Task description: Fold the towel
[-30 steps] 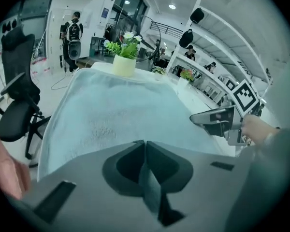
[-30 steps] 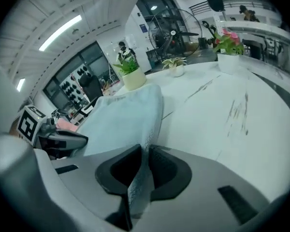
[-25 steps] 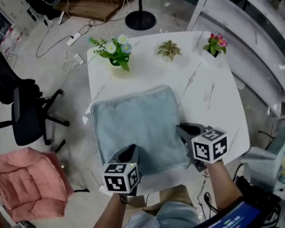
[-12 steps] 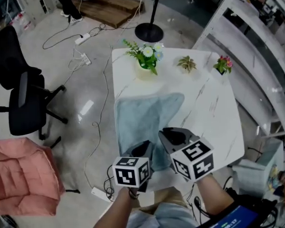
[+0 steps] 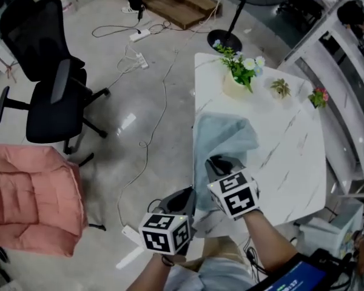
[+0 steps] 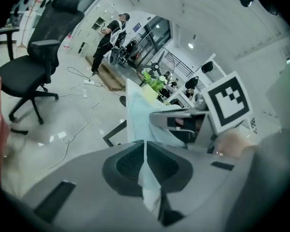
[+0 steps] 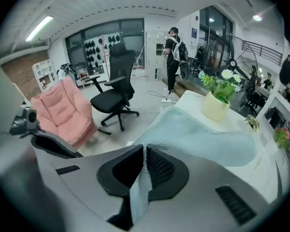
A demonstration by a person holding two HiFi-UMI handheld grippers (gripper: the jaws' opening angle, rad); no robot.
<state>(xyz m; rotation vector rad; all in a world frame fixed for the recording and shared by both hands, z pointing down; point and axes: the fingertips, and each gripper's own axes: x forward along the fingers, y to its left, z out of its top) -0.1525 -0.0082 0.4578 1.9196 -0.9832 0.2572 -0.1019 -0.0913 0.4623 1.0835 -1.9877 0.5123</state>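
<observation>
Lying bunched on the near left part of the table: one towel, pale blue-green. Its far portion rests on the tabletop; its near edge is lifted clear and drawn toward the table's left side.

Handling, by judgement: soft, light, limp cloth that sags between holds. Not fragile and unlikely to slip. Best taken at the corners or along a hem, so the edge between holds stays taut.

- Left gripper: just off the table's near left corner, jaws closed on a thin pinch of the towel's edge.
- Right gripper: over the table's near left part, jaws likewise clamped on a fold of the towel.
- Far side of the table: flower pot, small green plant, red-flowered plant.
- Floor left of the table: black office chair, pink cushion, cables.
</observation>
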